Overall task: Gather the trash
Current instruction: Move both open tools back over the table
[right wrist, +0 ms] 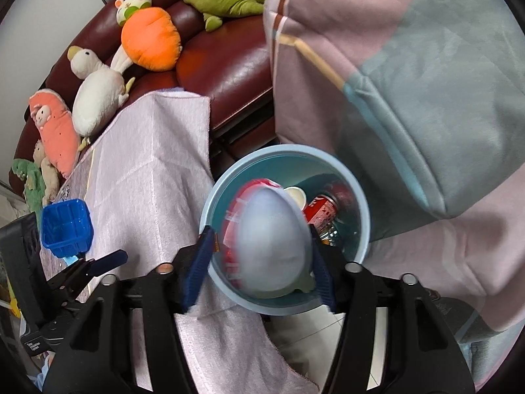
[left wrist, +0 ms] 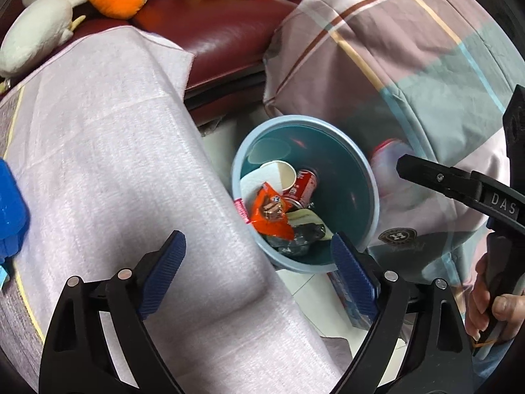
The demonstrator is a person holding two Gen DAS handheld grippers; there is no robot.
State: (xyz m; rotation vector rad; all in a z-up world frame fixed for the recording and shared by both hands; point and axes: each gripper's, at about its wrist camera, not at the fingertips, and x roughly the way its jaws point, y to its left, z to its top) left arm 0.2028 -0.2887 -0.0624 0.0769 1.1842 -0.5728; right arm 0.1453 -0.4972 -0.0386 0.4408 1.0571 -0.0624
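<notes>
A light blue trash bin [left wrist: 370,177] stands on the floor between the cloth-covered table and a draped quilt. It holds a red can [left wrist: 302,187], a paper cup [left wrist: 285,172], an orange wrapper [left wrist: 270,211] and crumpled plastic. My left gripper [left wrist: 259,272] is open and empty above the table edge beside the bin. My right gripper [right wrist: 259,262] is open over the bin [right wrist: 361,203]. A blurred white and red container [right wrist: 272,243] is between its fingers, over the bin's mouth. That container shows blurred in the left view [left wrist: 390,164].
A pale pink cloth [left wrist: 115,164] covers the table at left. A blue plastic basket [right wrist: 65,226] sits on it. A maroon sofa [left wrist: 213,32] with plush toys is behind. A plaid quilt [left wrist: 410,65] hangs at right. A packet [left wrist: 351,298] lies on the floor.
</notes>
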